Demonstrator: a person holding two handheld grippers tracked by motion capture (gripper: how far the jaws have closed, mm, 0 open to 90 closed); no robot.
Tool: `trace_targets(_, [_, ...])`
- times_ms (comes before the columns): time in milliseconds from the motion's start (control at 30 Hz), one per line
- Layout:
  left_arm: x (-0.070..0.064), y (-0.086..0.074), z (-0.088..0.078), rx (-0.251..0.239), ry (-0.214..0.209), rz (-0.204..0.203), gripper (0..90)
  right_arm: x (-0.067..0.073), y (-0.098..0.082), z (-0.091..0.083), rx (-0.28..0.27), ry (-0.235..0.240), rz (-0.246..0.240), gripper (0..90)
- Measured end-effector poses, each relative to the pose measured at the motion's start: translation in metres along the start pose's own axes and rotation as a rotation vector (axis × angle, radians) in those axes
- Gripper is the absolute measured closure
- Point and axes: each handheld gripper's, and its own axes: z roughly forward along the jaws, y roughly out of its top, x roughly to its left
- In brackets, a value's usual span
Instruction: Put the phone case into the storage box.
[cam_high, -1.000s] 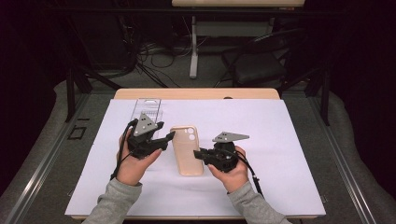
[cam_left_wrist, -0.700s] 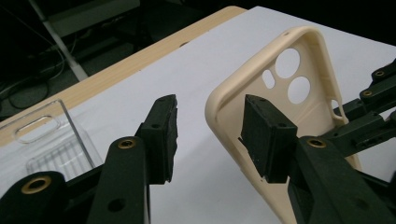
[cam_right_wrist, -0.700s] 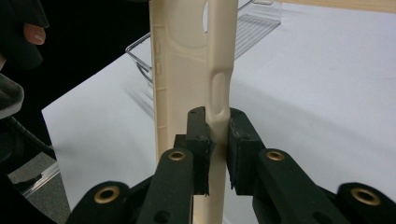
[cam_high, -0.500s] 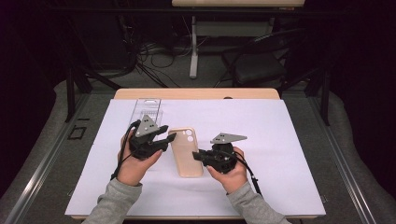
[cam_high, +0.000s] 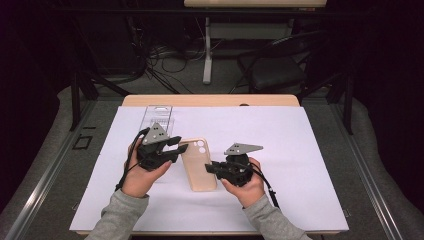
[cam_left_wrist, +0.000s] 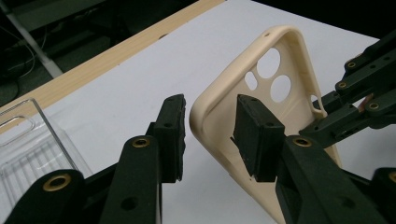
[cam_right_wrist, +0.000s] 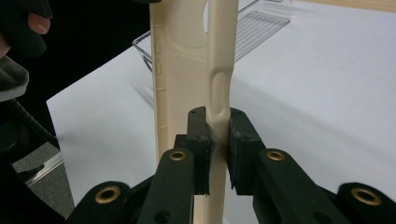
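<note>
Pinching the near long edge of the beige phone case (cam_right_wrist: 187, 70) between tight pads, your right gripper (cam_right_wrist: 217, 140) holds it over the white sheet (cam_high: 300, 150). Your left gripper (cam_left_wrist: 210, 126) has just been closing, jaws straddling the case's camera-end corner, pads not yet pressing. Beyond lies the clear tray (cam_high: 156, 116), near the table's (cam_high: 210, 100) far edge.

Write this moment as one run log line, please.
right gripper: shut on phone case edge | left gripper: closing, fingers around case corner, gap visible | tray: behind

Clear plastic tray (cam_high: 157, 116), white sheet (cam_high: 310, 150)
</note>
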Motion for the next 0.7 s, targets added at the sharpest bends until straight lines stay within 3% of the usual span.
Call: trace_targets(700, [0.011, -0.003, -0.002, 0.014, -0.060, -0.021, 71.7, 0.002, 0.000, 0.001, 0.003, 0.015, -0.023, 80.9])
